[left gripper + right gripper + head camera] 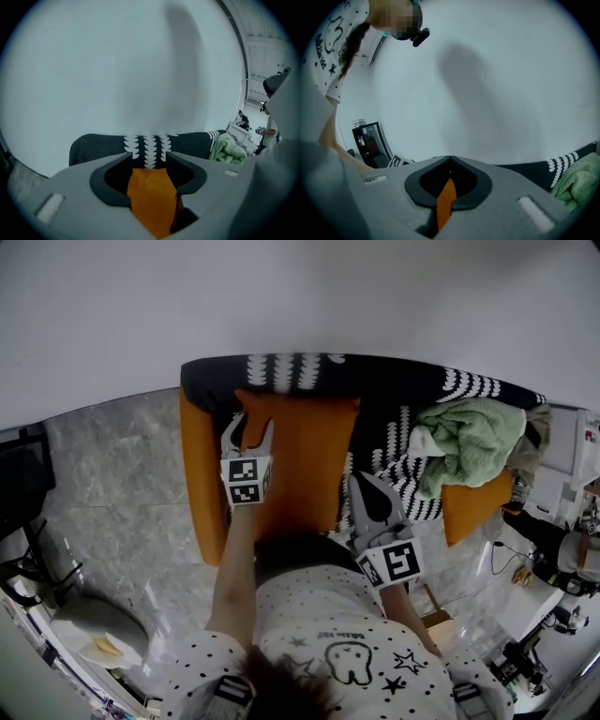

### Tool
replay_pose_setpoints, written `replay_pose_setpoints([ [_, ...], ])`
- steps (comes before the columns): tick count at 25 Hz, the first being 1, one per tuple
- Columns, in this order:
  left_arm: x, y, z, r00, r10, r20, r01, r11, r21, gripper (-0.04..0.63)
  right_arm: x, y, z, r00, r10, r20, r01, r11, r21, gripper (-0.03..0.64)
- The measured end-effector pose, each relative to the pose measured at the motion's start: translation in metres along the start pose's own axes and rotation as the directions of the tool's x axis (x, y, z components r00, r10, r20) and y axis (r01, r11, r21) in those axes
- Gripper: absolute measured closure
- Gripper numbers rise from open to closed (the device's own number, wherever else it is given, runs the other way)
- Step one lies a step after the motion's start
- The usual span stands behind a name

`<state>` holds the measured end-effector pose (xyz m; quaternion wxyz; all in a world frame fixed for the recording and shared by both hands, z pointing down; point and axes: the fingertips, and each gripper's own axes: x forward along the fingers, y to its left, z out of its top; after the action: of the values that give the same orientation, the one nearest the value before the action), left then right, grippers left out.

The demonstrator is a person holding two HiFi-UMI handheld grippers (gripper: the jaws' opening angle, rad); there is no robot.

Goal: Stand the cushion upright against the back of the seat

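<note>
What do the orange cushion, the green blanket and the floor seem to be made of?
The cushion looks like matte cloth: no shine, soft creases. The blanket seems fluffy fleece or terry: crumpled pile. The floor looks like polished stone or tile: grey, pale veins.

Your left tongs (149, 158) stand with jaws apart, and a corner of the orange cushion (151, 197) sits between them, with a dark gap showing along its right side. Just beyond the tips you face the dark seat back (93, 146) with its white toothed stripes. A green blanket (228, 149) is heaped at its right end, and pale wall (117, 70) rises above.
</note>
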<state>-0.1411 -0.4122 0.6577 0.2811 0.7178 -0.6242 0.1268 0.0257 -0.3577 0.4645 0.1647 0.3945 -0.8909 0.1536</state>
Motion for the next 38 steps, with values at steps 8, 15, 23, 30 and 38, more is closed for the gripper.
replay_pose_setpoints([
  [8,0.023,0.012,-0.026,0.998,0.023,-0.063,-0.025,0.999,-0.032,0.35,0.008,0.007,-0.009,0.999,0.03,-0.038,-0.029,0.999,0.015,0.621],
  [15,0.049,0.021,-0.051,0.991,0.041,-0.127,-0.05,0.996,-0.076,0.351,0.015,-0.004,-0.018,0.997,0.023,-0.072,-0.021,0.999,0.025,0.621],
  [23,0.061,0.029,-0.076,0.984,0.057,-0.17,-0.075,0.992,-0.099,0.339,0.02,-0.003,-0.026,0.995,0.024,-0.098,-0.02,0.999,0.037,0.621],
  [30,0.07,0.025,-0.087,0.978,0.037,-0.206,-0.06,0.993,-0.105,0.371,0.019,-0.005,-0.028,0.994,0.016,-0.108,-0.012,0.999,0.041,0.621],
  [38,0.073,0.019,-0.092,0.966,0.042,-0.253,-0.06,0.996,-0.062,0.512,0.021,-0.005,-0.03,0.994,0.019,-0.112,-0.017,1.0,0.022,0.621],
])
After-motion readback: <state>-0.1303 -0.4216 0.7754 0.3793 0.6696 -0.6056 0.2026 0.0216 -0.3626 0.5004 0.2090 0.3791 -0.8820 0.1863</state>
